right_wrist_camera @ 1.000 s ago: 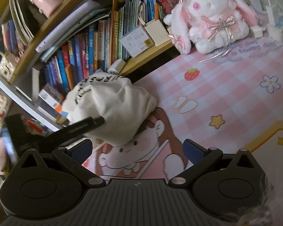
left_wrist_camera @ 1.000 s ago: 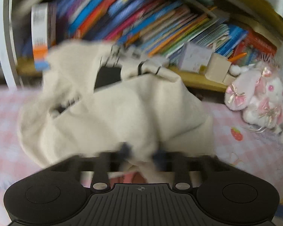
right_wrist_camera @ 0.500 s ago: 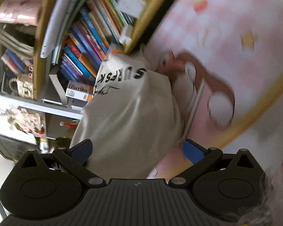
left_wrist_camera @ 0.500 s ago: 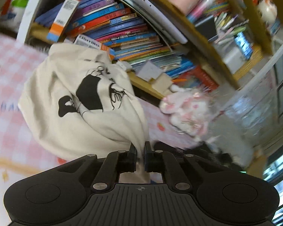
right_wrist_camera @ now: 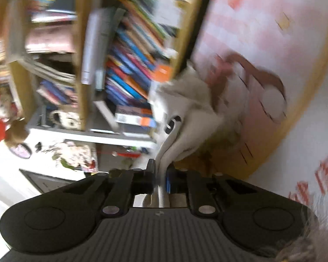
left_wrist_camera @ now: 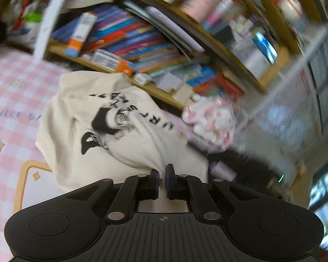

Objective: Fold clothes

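Shirt [left_wrist_camera: 111,131], cream with a black print, hangs bunched over the pink checked counter [left_wrist_camera: 8,100] before the bookshelf [left_wrist_camera: 142,50]. Only the left view shows the print and a pink plush toy [left_wrist_camera: 210,122]; only the right view shows a white cabinet [right_wrist_camera: 61,135]. The left gripper [left_wrist_camera: 161,172] has its jaws nearly closed, pinching a fold. The right gripper [right_wrist_camera: 161,170] has its jaws closing, with the cloth's edge between them.

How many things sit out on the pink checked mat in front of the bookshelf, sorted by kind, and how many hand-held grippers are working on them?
Cream printed garment: 1
Pink and white plush toy: 1
Hand-held grippers: 2, the left hand-held gripper and the right hand-held gripper, each with cloth of the garment between its fingers
Total: 4
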A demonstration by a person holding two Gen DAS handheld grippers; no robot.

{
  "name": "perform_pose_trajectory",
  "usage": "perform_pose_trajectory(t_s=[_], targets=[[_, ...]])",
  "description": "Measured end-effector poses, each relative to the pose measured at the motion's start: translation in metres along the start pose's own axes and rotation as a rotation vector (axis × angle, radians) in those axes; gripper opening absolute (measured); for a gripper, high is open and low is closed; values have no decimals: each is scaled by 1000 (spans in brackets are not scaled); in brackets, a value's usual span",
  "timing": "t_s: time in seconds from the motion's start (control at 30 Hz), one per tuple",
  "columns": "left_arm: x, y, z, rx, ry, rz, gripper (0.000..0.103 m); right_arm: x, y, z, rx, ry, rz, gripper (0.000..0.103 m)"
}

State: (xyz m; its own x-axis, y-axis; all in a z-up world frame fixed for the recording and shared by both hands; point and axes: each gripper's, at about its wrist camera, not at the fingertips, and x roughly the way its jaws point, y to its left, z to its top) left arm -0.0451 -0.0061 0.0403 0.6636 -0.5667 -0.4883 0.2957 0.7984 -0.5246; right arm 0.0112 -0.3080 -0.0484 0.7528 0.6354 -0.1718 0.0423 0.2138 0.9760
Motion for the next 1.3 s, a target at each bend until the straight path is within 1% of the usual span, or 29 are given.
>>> perform_pose_trajectory(t_s=[0.07, 0.17, 0.23, 0.33, 0.4, 0.47, 0.5, 0.53, 0.57, 0.63, 0.67, 0.7, 0.8, 0.87, 0.9, 0.93, 0.97, 1.0, 1.03, 1.07, 1.1, 1.13, 1.17, 1.2, 1.23, 1.27, 1.3], targets=[[8, -21, 6, 89, -6, -60, 4, -14, 17, 10, -46, -47, 45, 8], [16, -54, 24, 186, -54, -199, 4, -44, 50, 30, -107, -161, 115, 8], [13, -75, 43, 236, -117, -299, 4, -65, 78, 44, -162, -243, 170, 8], [-9, -98, 76, 273, -248, -462, 4, -83, 151, 68, -318, -327, 287, 8], [-30, -99, 93, 261, -327, -566, 4, -84, 204, 76, -450, -336, 360, 8], [-45, -90, 100, 222, -362, -619, 4, -76, 257, 72, -597, -299, 394, 8], [-48, -80, 101, 197, -363, -622, 5, -66, 279, 67, -664, -266, 390, 8], [-50, -68, 99, 171, -354, -608, 5, -54, 292, 60, -710, -230, 375, 8], [-49, -52, 94, 144, -331, -572, 5, -40, 300, 53, -746, -192, 356, 8], [-40, -11, 75, 79, -244, -452, 5, -5, 291, 34, -779, -93, 286, 8], [-34, 11, 63, 49, -194, -385, 8, 13, 284, 24, -791, -41, 247, 8], [-29, 33, 49, 16, -140, -296, 11, 34, 270, 11, -798, 18, 193, 8], [-17, 97, 5, -77, 35, 8, 11, 102, 208, -37, -780, 209, -18, 8], [-24, 121, -10, -110, 94, 126, 11, 143, 158, -68, -738, 327, -162, 8], [-28, 132, -18, -125, 121, 181, 11, 159, 136, -82, -725, 372, -227, 8], [-33, 143, -25, -140, 147, 236, 12, 170, 118, -94, -716, 398, -273, 8], [-40, 148, -25, -143, 139, 249, 14, 181, 102, -104, -705, 417, -309, 8], [-48, 151, -23, -142, 123, 251, 16, 187, 95, -110, -692, 424, -322, 8], [-57, 152, -20, -134, 96, 254, 22, 190, 92, -115, -677, 423, -322, 12], [-60, 151, -13, -116, 70, 259, 26, 193, 90, -119, -663, 423, -322, 13], [-63, 149, -5, -96, 46, 266, 28, 195, 92, -123, -663, 428, -315, 21], [-65, 149, 0, -77, 26, 271, 29, 194, 98, -126, -680, 440, -300, 40], [-65, 148, 7, -57, 6, 271, 30, 192, 104, -129, -702, 454, -281, 49], [-64, 144, 12, -37, -12, 262, 33, 186, 108, -131, -719, 458, -260, 53], [-63, 140, 17, -15, -30, 252, 36, 177, 111, -132, -726, 455, -238, 54], [-58, 135, 22, 12, -39, 238, 41, 169, 114, -129, -718, 449, -219, 54], [-52, 130, 28, 41, -47, 223, 43, 159, 116, -124, -695, 435, -206, 54]])
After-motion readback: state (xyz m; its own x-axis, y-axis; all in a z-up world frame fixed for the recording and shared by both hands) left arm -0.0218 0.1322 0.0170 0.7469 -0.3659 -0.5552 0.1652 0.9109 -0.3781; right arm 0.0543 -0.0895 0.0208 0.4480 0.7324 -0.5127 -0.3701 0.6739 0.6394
